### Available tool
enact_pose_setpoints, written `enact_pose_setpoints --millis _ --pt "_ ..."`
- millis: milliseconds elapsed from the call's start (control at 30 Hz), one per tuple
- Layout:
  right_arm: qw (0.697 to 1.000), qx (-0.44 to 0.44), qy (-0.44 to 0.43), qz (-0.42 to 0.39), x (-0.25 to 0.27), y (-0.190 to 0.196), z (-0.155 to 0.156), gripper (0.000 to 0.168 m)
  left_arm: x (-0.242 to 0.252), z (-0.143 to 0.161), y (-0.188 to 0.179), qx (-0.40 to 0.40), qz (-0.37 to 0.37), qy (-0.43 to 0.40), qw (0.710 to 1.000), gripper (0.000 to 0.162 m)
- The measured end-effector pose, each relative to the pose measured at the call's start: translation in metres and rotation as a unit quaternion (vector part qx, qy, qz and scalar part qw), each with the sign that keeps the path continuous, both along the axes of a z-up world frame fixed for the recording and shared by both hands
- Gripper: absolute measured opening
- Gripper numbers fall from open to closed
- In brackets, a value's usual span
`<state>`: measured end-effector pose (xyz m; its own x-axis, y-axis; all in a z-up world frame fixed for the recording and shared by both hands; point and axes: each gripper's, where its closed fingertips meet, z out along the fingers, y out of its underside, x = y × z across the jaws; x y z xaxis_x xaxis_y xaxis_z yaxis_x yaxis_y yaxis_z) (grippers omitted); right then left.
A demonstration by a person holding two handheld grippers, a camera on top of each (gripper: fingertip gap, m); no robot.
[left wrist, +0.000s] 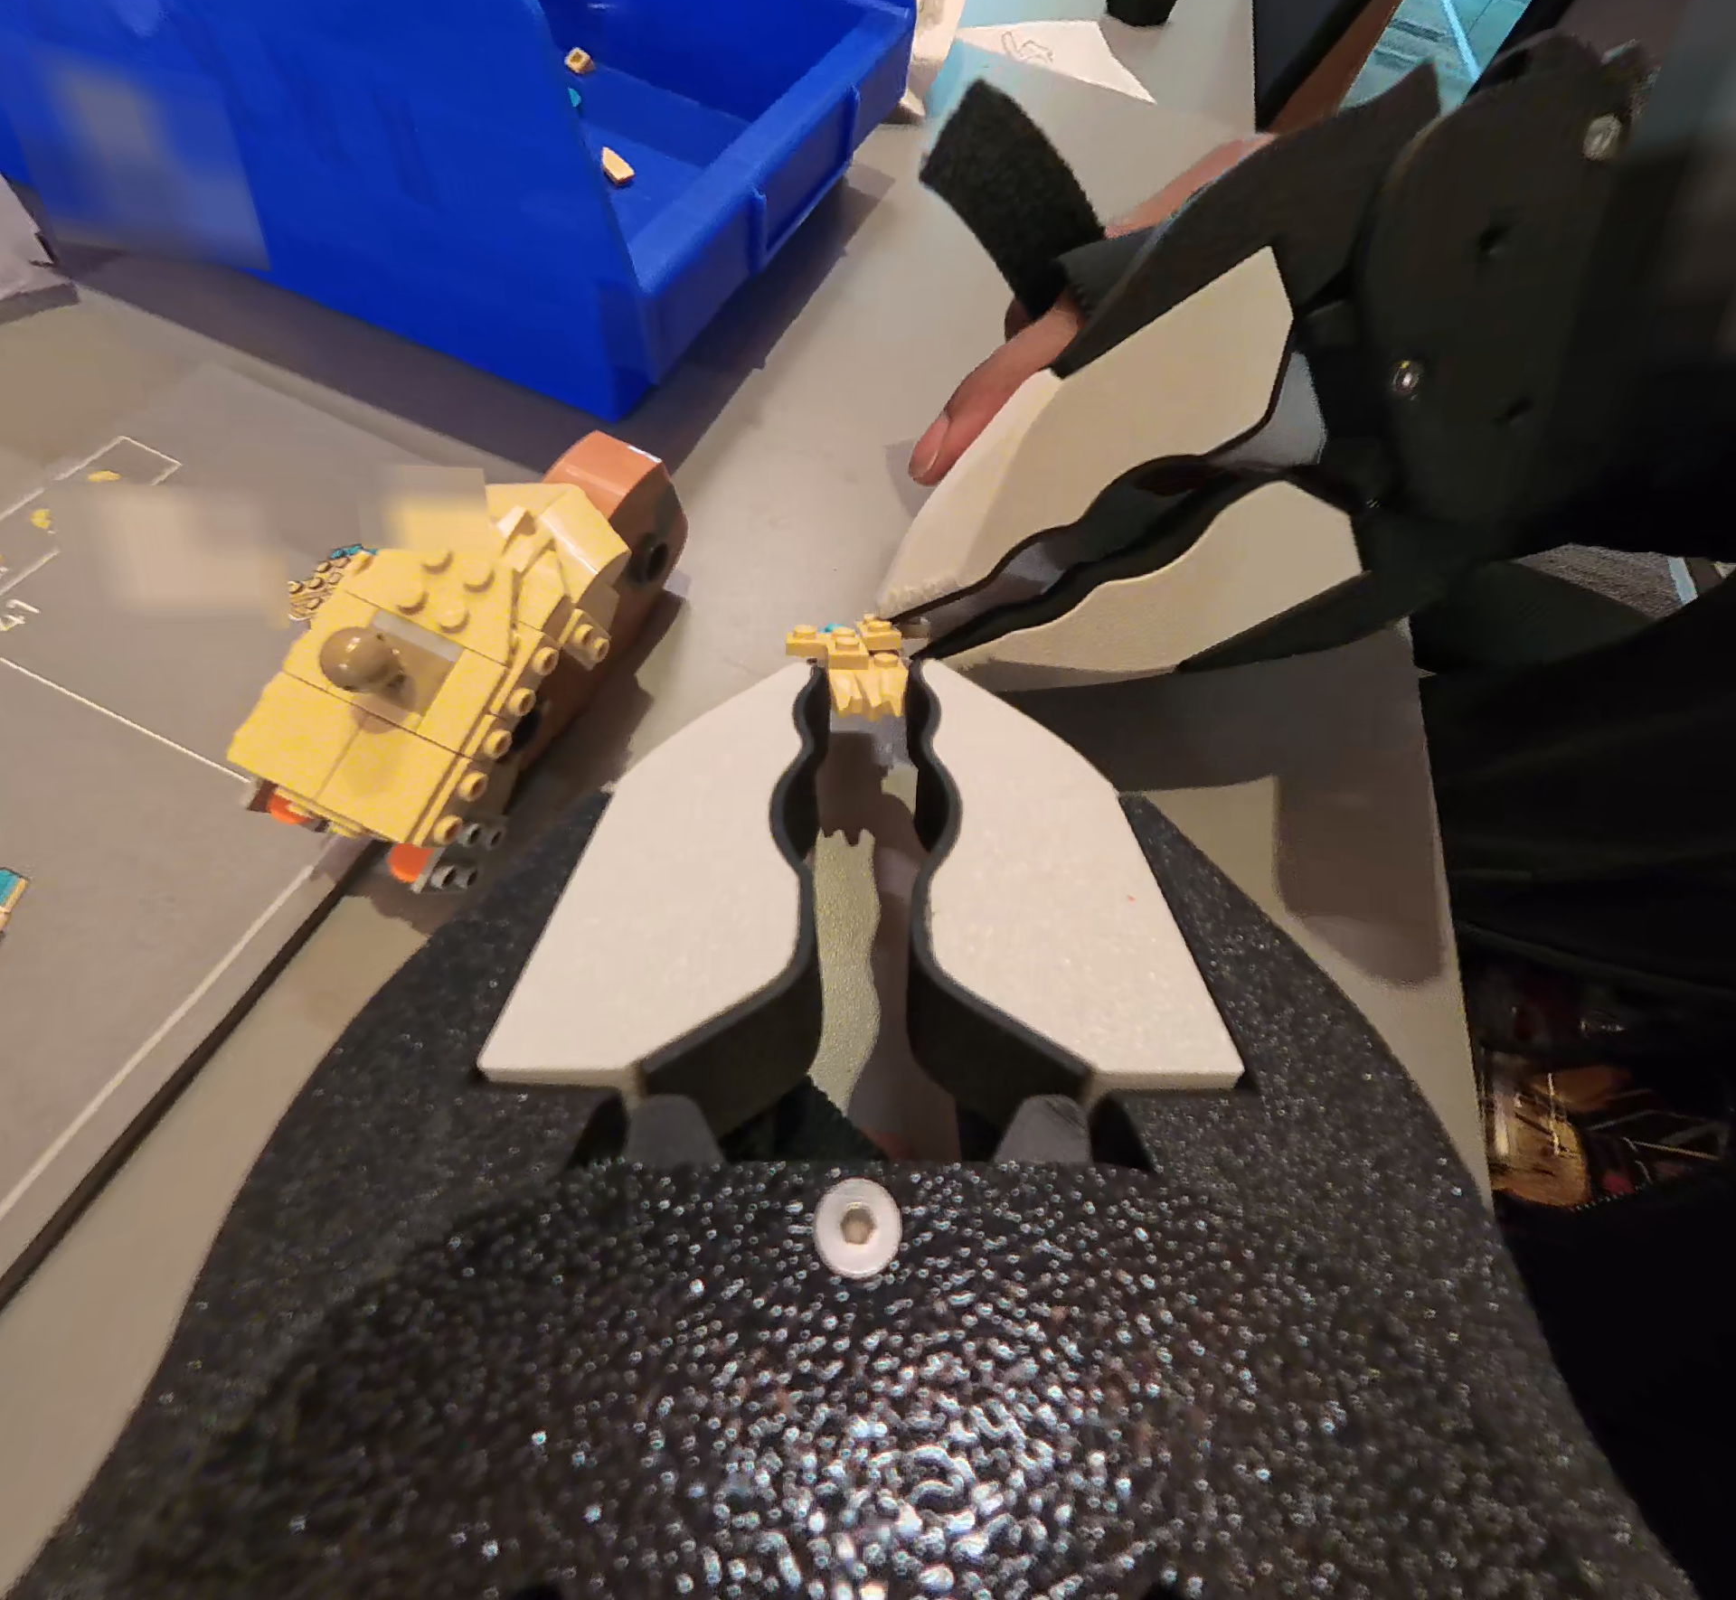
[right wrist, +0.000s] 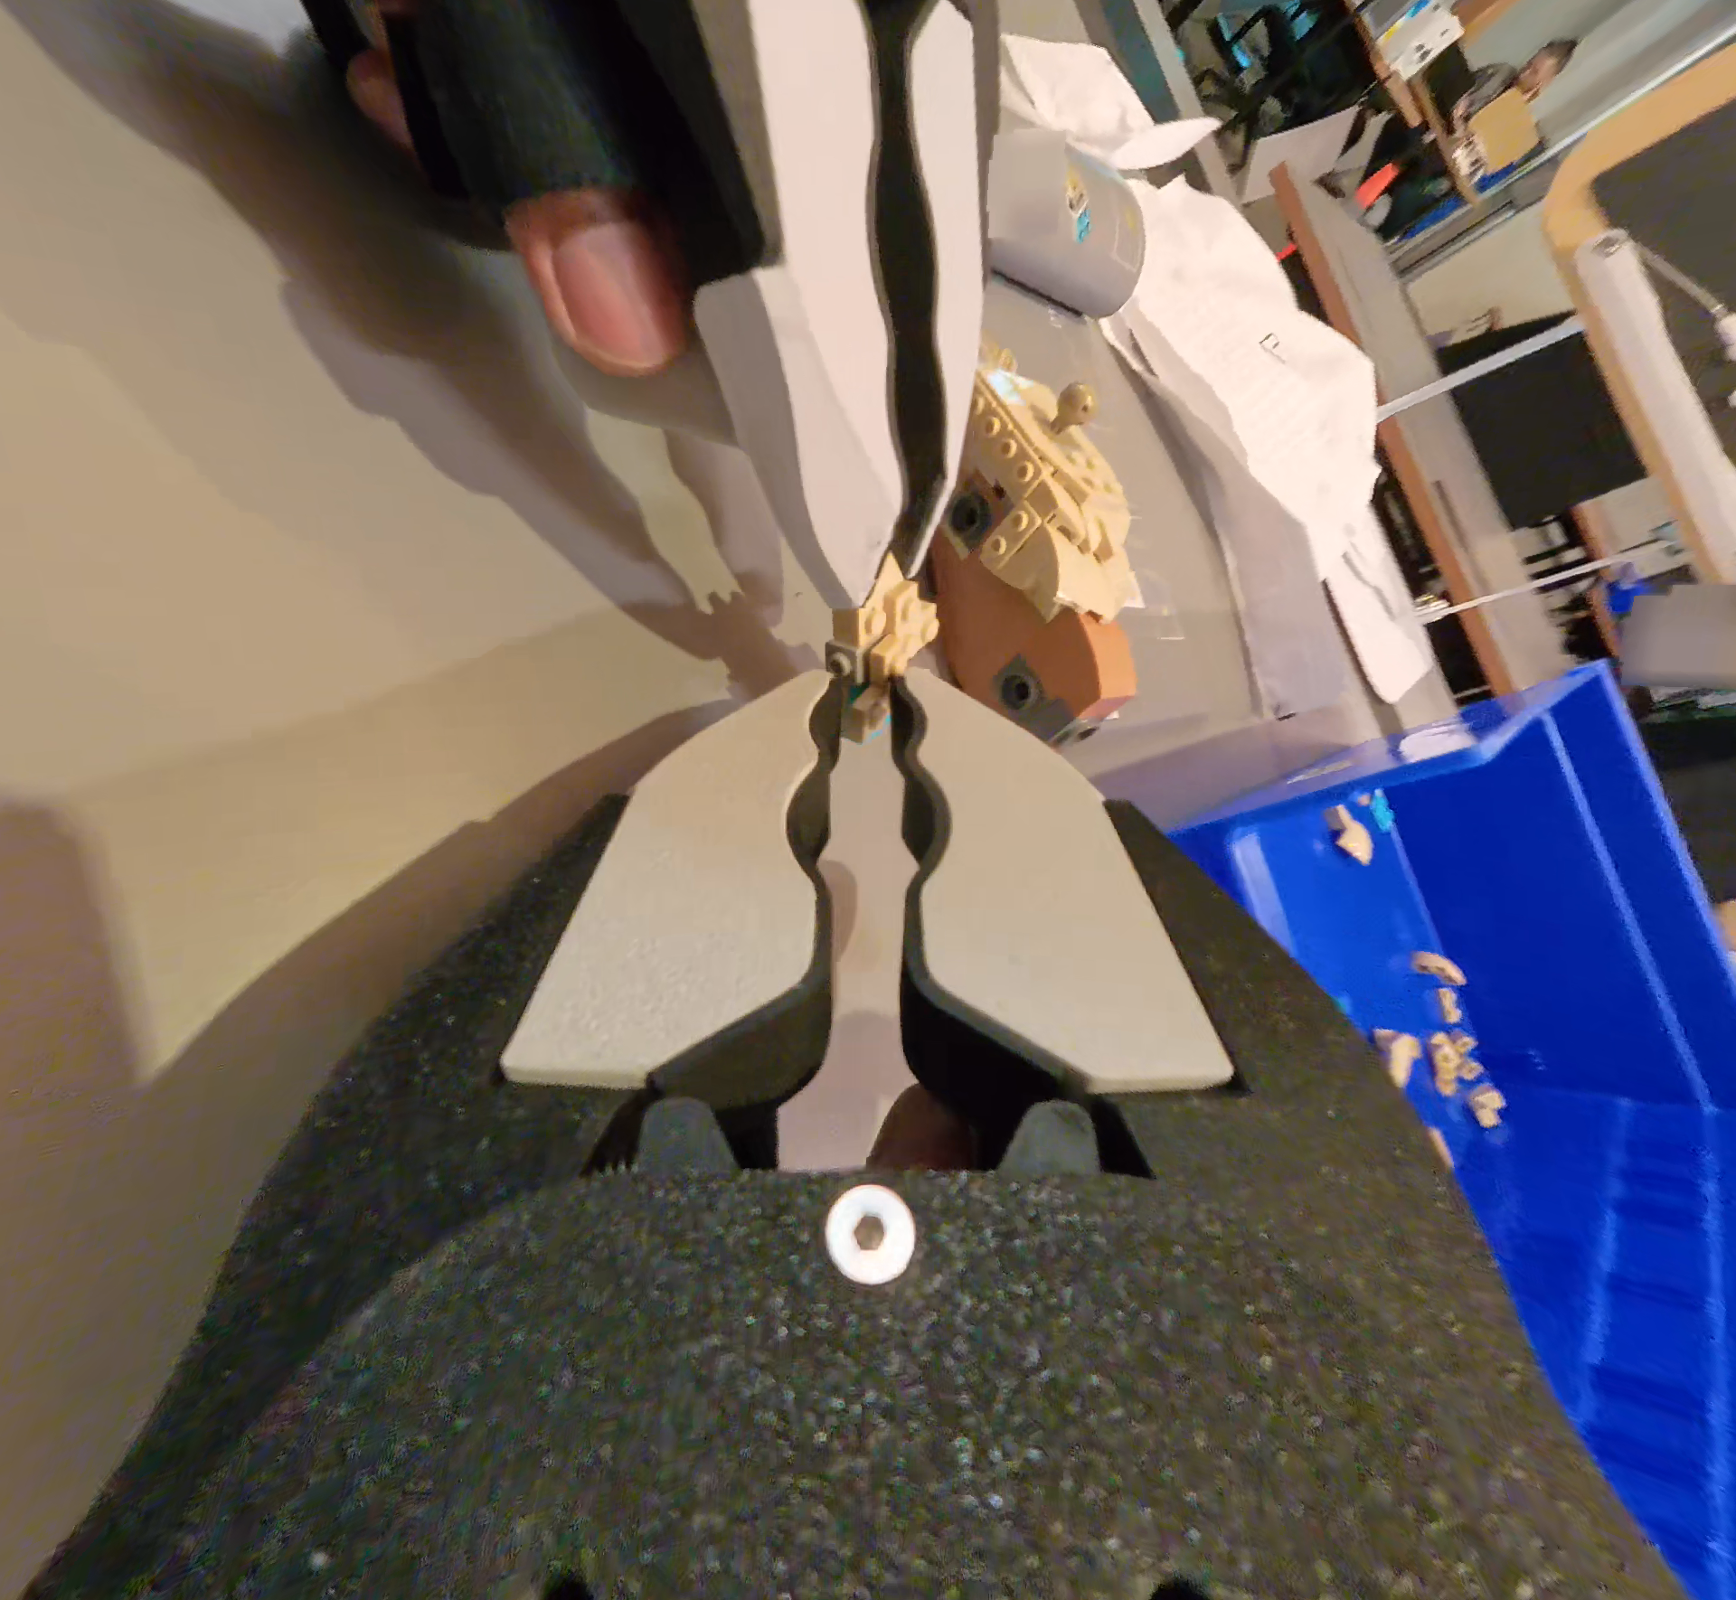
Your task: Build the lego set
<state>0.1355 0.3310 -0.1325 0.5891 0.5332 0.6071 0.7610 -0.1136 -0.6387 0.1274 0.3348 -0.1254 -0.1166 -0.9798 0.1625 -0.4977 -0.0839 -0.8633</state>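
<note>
Left tool (left wrist: 869, 691) pinches a small tan sub-assembly (left wrist: 860, 663) at its tip; the fingers are drawn nearly together around it. Right tool (right wrist: 869, 705) grips the same cluster from the opposite side, its fingers likewise closed on a tan piece with a touch of teal at the tip. The two tools meet tip to tip above the grey table (left wrist: 798, 465), so the small cluster is held in the air between them, not resting on anything.

Main model (left wrist: 441, 672): a tan, studded body with a brown rounded end, lying on its side at the edge of the instruction sheet (left wrist: 113, 710), near the tools but apart from them. It looks largely assembled, with side studs and a grey knob exposed.

Blue bin (left wrist: 714, 259): stands behind the model; a few loose tan pieces (left wrist: 617, 167) lie inside, and the right wrist view shows several more.

Progress, as a judgement: the bulk of the body appears built. The step in hand seems to be pressing small pieces together into a sub-assembly. Left to do: finish that cluster, attach it to the model, and use the pieces waiting in the bin.
</note>
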Motion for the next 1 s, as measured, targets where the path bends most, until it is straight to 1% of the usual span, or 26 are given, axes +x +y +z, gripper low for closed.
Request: enact_pose_setpoints --millis 67,167,400,600,767,900,1000 --pt "1.0 -0.026 0.016 0.002 -0.001 -0.002 -0.005 0.01 -0.001 -0.005 0.0 0.01 -0.002 0.017 1.0 0.015" --pt "0.998 -0.063 0.016 0.004 -0.003 -0.005 -0.016 0.01 -0.002 -0.017 -0.003 0.03 -0.006 0.052 0.998 0.015" --pt "0.998 -0.056 0.0 0.009 -0.006 -0.005 -0.017 0.009 -0.007 -0.032 -0.003 0.057 -0.006 0.1 0.993 0.015" --pt "0.998 -0.064 0.001 0.001 0.001 -0.01 -0.015 0.013 -0.008 -0.036 -0.003 0.066 -0.003 0.116 0.991 0.015" --pt "0.994 -0.106 0.015 -0.003 0.008 -0.019 -0.019 0.016 -0.008 -0.037 -0.004 0.063 -0.01 0.119 0.991 0.015" --pt "0.994 -0.108 0.013 0.006 0.013 -0.012 -0.017 0.019 -0.008 -0.037 -0.005 0.061 -0.014 0.118 0.991 0.015" --pt "0.992 -0.12 0.026 0.035 0.015 -0.004 -0.015 0.02 -0.008 -0.036 -0.005 0.06 -0.017 0.116 0.991 0.015"
